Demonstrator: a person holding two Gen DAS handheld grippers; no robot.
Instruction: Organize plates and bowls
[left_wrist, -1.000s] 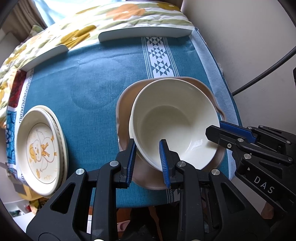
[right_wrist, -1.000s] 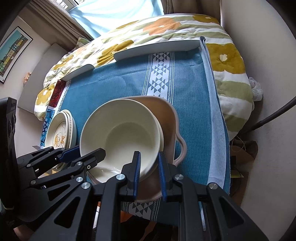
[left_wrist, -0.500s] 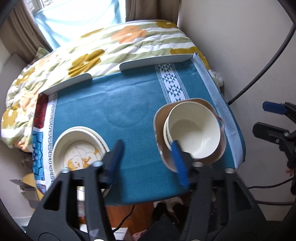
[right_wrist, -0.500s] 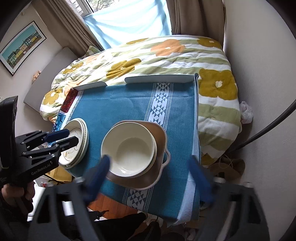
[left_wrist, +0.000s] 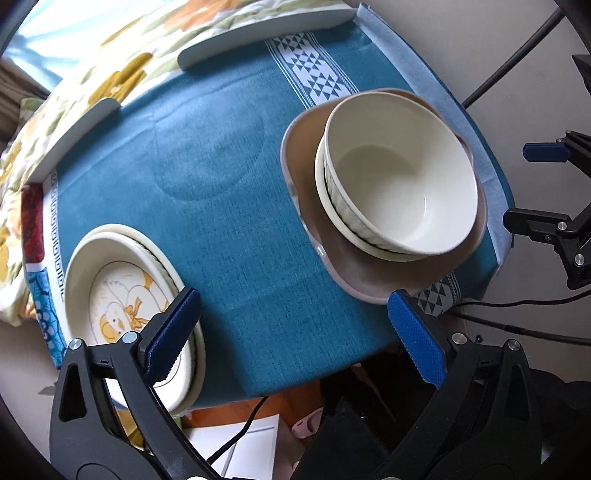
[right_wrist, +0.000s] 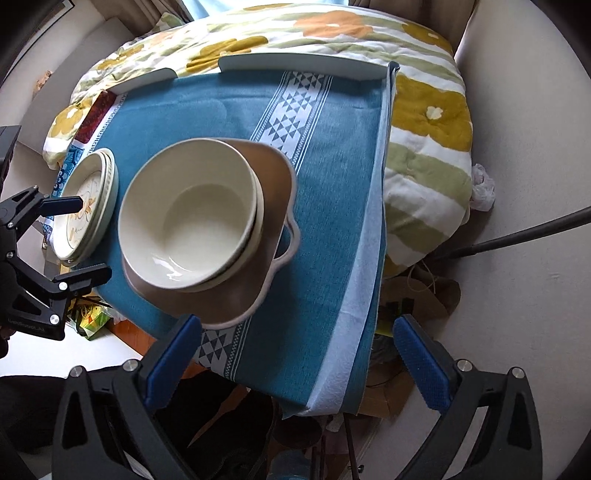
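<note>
With both jaws just spread wide, left gripper (left_wrist: 295, 332) and right gripper (right_wrist: 295, 354) pinch nothing; cream bowls (left_wrist: 400, 177) sit stacked in brown dish (left_wrist: 306, 162), duck plates (left_wrist: 122, 295) at 8 o'clock.

A teal tablecloth (left_wrist: 236, 229) with a white band of triangle patterns (right_wrist: 291, 107) covers the table. At its 12 o'clock edge lie two pale curved rails (right_wrist: 303, 66), end to end with a gap between. Beyond them spreads a quilt with orange and mustard flowers (right_wrist: 424, 110). A black cable (left_wrist: 517, 328) trails at 4 o'clock over the floor. White paper (left_wrist: 251, 443) lies below the table's 6 o'clock edge.
</note>
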